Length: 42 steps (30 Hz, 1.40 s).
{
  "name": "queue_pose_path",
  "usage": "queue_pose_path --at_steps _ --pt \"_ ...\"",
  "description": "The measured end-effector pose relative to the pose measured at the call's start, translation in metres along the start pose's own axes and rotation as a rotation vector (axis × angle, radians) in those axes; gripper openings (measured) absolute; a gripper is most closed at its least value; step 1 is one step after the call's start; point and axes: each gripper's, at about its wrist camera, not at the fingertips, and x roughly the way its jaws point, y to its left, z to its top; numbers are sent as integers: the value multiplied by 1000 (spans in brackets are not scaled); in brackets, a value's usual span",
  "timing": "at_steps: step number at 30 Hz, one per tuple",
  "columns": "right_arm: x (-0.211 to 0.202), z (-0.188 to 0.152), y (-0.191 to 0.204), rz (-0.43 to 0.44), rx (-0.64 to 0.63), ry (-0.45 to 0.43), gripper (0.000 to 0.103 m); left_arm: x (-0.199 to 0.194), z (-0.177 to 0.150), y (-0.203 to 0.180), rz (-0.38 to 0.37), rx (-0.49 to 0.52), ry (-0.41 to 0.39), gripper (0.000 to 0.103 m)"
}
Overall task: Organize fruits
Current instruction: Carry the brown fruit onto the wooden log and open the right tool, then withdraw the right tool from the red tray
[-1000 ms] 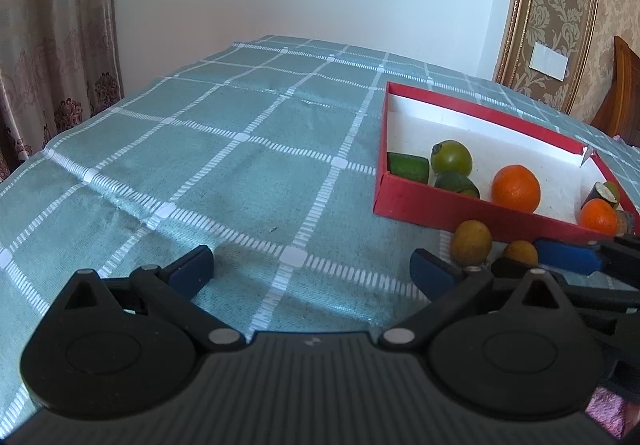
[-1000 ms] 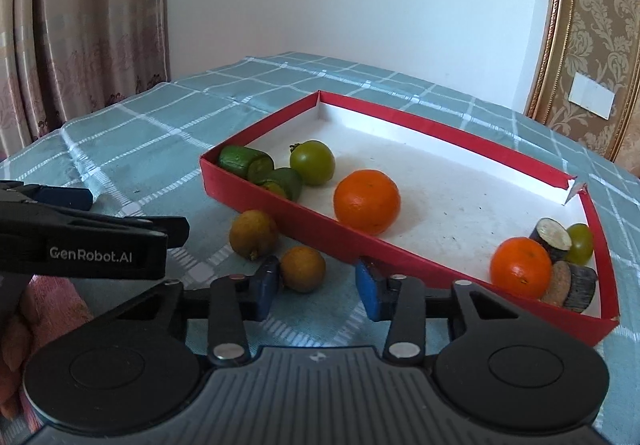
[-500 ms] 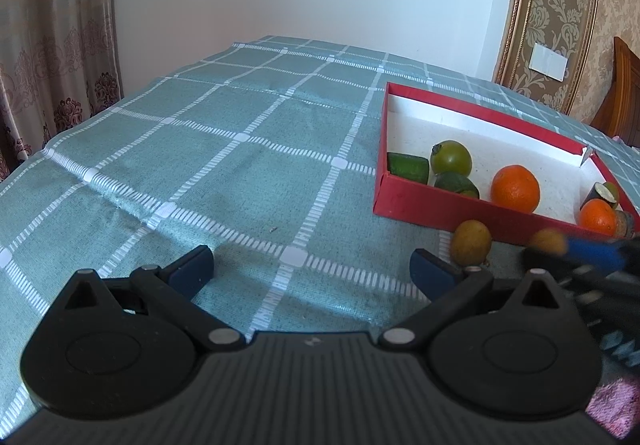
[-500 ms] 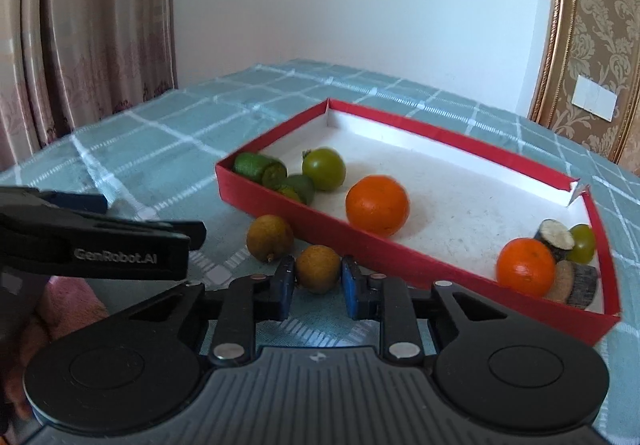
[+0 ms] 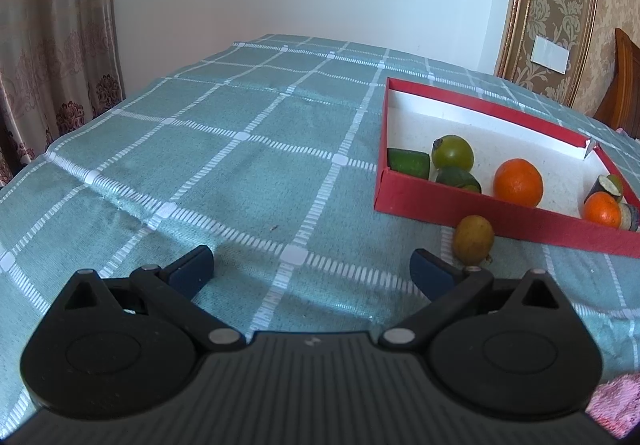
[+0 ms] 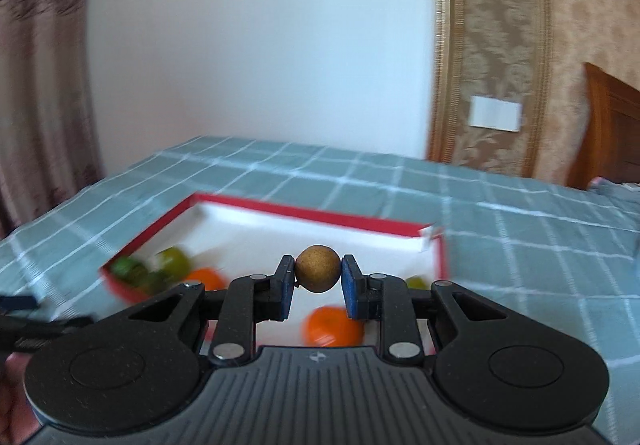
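Held fruit: small round brown fruit [image 6: 318, 268], clamped between the fingers [image 6: 286, 287] of the right gripper [image 6: 318, 285], up off the desk and seen over the red box [image 6: 280, 209].
Grip point: pads on opposite sides at the widest part, near the finger tips; little pad behind it, so likely to roll out if tilted.
Handling: judged light, firm-skinned, dry and rough rather than slippery; gentle squeeze enough, harder could crack the shell.
Second fruit: similar yellow-brown fruit [image 5: 473, 239] on the checked desk cloth [image 5: 240, 173], just beside the box's near wall, outside it.
Where to take it: across its middle, from the open side away from the wall.
Left gripper [image 5: 312, 273]: fingers wide apart, empty, low over the cloth.
Box contents: oranges, green fruits, cut pieces; open floor in the middle.
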Motion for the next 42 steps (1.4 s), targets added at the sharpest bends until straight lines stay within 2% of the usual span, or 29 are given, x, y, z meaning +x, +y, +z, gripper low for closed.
queue_pose_path --at_steps 6,14,21,30,31,33,34,35,37,42 --pt "33 6 -25 -29 58 50 24 1 1 -2 7 7 3 103" --pt "63 -5 -19 -5 56 111 24 1 0 -3 13 14 7 103" --pt "75 -13 -12 -2 36 132 24 1 0 -3 15 16 8 103" --pt "69 -16 -16 -5 59 128 26 1 0 -3 16 18 9 103" --pt "67 -17 -18 -4 67 127 31 1 0 -3 16 18 9 103" --pt "58 -18 -22 -11 94 112 58 1 0 -4 18 19 9 103" --pt "53 -18 -23 -21 101 94 81 1 -1 -4 20 20 9 103" --pt "46 -19 -25 -34 109 63 89 1 -1 -4 22 21 9 103" --pt "35 -20 -29 -34 127 22 89 1 -1 -4 24 22 10 103" --pt "7 -30 -39 -22 171 -5 89 0 0 -6 35 25 12 103"
